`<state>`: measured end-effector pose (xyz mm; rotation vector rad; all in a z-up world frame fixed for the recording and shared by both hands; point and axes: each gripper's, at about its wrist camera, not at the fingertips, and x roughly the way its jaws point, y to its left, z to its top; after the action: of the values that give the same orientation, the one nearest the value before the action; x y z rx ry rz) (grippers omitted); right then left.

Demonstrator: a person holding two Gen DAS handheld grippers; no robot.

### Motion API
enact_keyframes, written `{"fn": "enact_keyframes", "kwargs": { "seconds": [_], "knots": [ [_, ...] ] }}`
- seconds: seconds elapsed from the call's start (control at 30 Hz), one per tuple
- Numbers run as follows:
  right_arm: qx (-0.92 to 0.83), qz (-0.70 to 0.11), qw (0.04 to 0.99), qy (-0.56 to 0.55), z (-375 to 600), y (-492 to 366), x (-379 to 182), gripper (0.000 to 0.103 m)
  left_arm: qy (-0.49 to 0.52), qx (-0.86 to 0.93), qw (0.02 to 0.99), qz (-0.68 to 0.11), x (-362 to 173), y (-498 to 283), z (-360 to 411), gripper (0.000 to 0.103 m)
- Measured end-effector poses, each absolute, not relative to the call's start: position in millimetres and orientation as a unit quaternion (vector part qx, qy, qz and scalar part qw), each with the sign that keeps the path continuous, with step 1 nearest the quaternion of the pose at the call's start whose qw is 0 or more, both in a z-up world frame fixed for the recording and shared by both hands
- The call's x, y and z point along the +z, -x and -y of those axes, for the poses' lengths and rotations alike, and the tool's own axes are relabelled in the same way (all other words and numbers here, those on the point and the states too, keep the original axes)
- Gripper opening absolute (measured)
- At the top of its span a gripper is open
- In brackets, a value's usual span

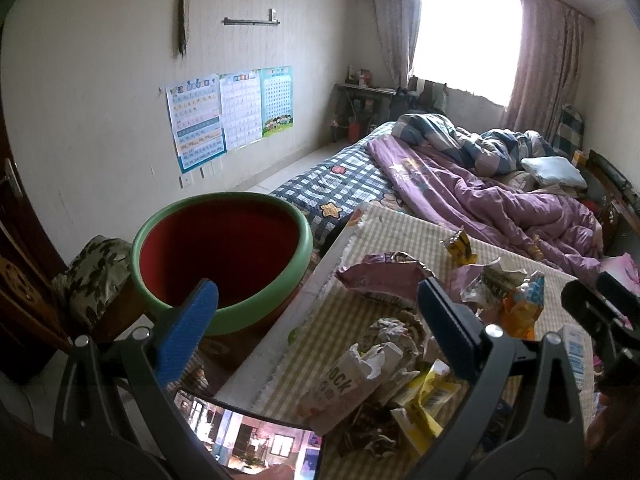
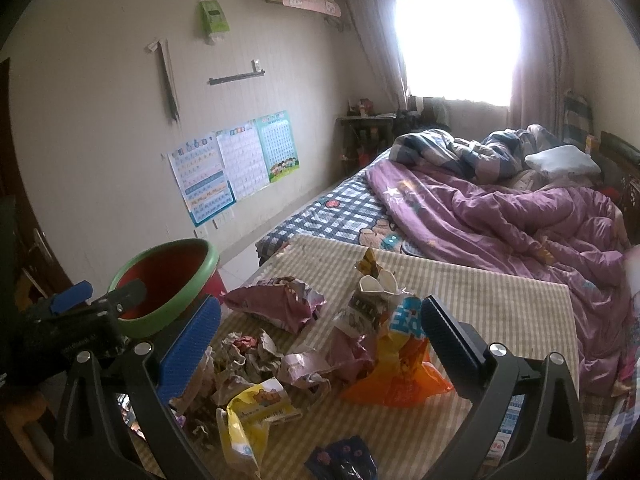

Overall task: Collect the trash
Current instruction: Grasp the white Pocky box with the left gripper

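Both grippers' fingers [image 1: 188, 332] [image 2: 188, 350] were spread, empty; the crumpled orange plastic snack wrapper [image 2: 396, 376] looked light and slippery, best pinched at its bunched top.

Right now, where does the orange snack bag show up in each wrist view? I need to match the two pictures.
Left wrist view: the orange snack bag sits right of centre, just beyond the right finger of the left tongs, partly hidden.
Right wrist view: it lies at centre, between the open fingers of the right tongs, on the checked cloth.
Shared landmark: the green-rimmed red basin, left of the trash pile in both.
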<state>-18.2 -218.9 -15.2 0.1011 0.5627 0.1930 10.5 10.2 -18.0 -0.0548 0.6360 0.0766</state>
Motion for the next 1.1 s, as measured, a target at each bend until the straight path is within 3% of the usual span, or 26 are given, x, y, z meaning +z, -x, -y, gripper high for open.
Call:
{"fn": "enact_keyframes", "kwargs": {
  "seconds": [0.37,0.57,0.63,0.8,1.1],
  "knots": [
    [0.07,-0.317,0.945,-0.046,248,21,-34,0.096,0.014,-0.034,0.915,-0.402,-71,-19,-26,0.095],
    [0.091,-0.349,0.931,-0.059,248,24,-48,0.096,0.004,-0.074,0.885,-0.46,-112,-33,-4,0.068],
    [0.095,-0.352,0.93,-0.057,245,23,-49,0.096,0.012,-0.085,0.875,-0.476,-120,-36,-1,0.04],
    [0.118,-0.366,0.921,-0.057,237,23,-53,0.096,0.026,-0.088,0.875,-0.475,-114,-30,-8,0.035],
    [0.206,-0.396,0.894,-0.039,189,0,-52,0.095,0.049,-0.045,0.904,-0.423,-78,-25,-37,0.034]
  ]
}}
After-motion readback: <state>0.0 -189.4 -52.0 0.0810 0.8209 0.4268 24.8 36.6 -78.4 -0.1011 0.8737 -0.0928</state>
